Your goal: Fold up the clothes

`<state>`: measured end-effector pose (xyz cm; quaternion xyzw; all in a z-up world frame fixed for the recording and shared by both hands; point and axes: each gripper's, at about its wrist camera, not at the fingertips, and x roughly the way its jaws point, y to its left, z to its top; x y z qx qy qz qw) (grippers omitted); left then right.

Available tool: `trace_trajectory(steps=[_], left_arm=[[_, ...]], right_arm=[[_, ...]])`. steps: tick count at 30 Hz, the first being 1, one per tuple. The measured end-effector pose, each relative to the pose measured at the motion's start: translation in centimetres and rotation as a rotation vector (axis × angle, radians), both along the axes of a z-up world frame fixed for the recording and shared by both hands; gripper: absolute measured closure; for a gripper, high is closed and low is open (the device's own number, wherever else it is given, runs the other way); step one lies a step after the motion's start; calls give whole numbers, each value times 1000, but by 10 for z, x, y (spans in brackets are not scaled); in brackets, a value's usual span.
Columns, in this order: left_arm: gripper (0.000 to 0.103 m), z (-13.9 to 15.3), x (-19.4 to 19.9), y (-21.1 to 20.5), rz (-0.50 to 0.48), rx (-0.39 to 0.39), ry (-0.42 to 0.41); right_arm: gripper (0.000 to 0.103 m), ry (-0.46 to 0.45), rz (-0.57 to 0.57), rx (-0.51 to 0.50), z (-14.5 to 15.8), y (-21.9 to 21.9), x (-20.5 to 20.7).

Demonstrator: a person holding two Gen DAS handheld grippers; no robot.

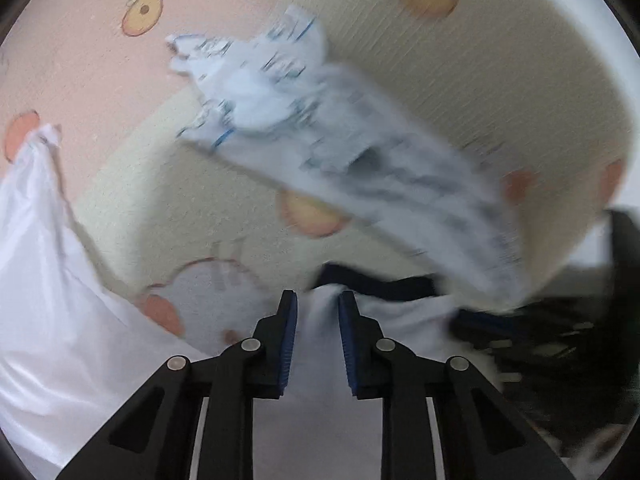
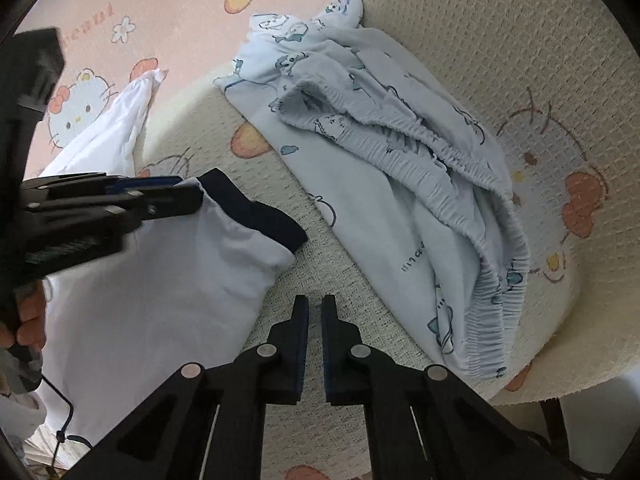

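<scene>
- The white garment (image 2: 160, 280) with a dark trim (image 2: 256, 216) lies on the cream mat (image 2: 500, 40), one edge pinched in the left gripper (image 1: 318, 300)
- It looks partly doubled over, though how many folds it has cannot be told
- The right gripper (image 2: 315, 308) hovers over the mat, jaws nearly together on nothing
- The pale blue printed pyjama bottoms (image 2: 400, 168) lie crumpled just beside (clearly unfolded); another white cloth (image 2: 116, 132) trails off left

Faint, unreadable lettering marks the blue printed trousers (image 2: 416, 258) and pink mat (image 2: 92, 28).
</scene>
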<state>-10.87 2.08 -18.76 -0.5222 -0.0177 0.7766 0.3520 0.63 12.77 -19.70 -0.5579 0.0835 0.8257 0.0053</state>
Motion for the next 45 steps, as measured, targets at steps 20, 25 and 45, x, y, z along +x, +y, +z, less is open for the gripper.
trace_trajectory(steps=[20, 25, 45], left_arm=[[35, 82, 122, -128, 369, 137, 173], [35, 81, 150, -131, 348, 85, 181], [35, 67, 225, -136, 244, -238, 317]], right_arm=[[38, 330, -220, -121, 81, -27, 108], [38, 348, -198, -156, 80, -42, 121], [38, 235, -215, -667, 37, -44, 143]])
